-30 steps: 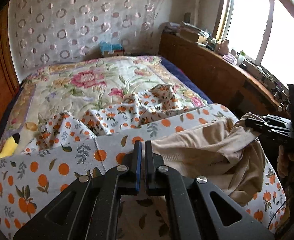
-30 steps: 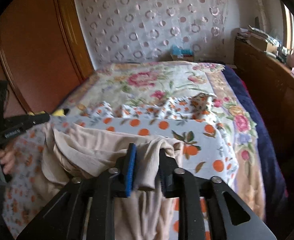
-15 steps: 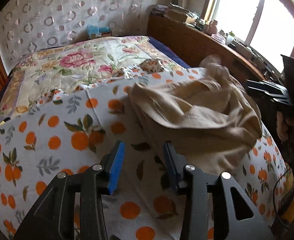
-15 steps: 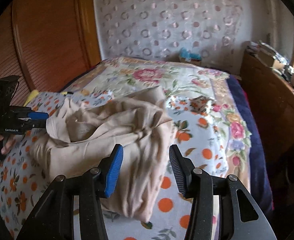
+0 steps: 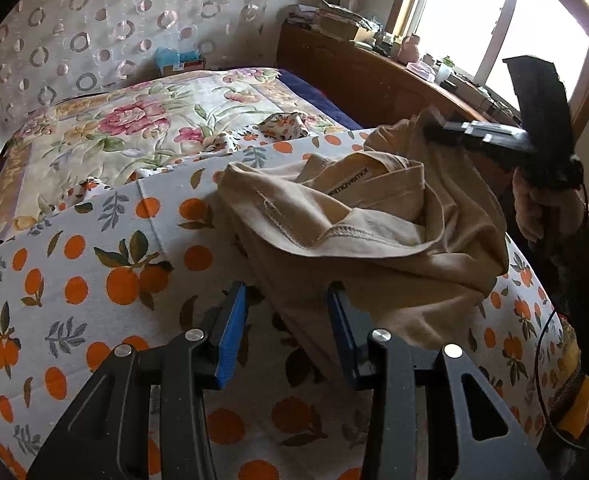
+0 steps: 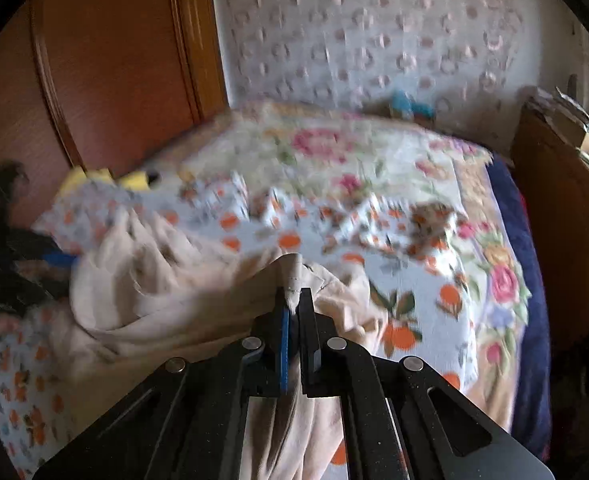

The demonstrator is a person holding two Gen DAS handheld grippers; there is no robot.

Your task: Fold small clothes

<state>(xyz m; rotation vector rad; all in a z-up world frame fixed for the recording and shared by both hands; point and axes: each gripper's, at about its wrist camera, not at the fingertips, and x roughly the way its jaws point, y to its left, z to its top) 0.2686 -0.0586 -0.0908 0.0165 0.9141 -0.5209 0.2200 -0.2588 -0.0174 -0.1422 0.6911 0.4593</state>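
A beige garment point(image 5: 374, 248) lies crumpled on the orange-print sheet point(image 5: 94, 264), with its label and stitched hem facing up. My left gripper point(image 5: 288, 304) hangs open just above the sheet, and the garment's near edge lies between the jaws without being pressed. My right gripper point(image 6: 293, 300) is shut on a raised fold of the beige garment point(image 6: 166, 280). From the left wrist view, the right gripper point(image 5: 434, 130) pinches the cloth's far right corner, with a hand point(image 5: 534, 208) on its grip. The right wrist view is motion-blurred, and the left gripper point(image 6: 60, 258) shows only as a dark smear.
A floral quilt point(image 5: 134, 120) covers the far half of the bed. A wooden ledge point(image 5: 374, 76) with clutter runs under the window on the right. A wooden wardrobe point(image 6: 114, 60) stands on the left. A blue box point(image 5: 178, 60) sits by the wall, and a yellow item point(image 6: 94, 178) at the bed's left edge.
My left gripper went from shut to open and moved toward the garment's near edge. My right gripper let go of the cloth, opened wide, then shut on a fold again. The garment settled into a heap.
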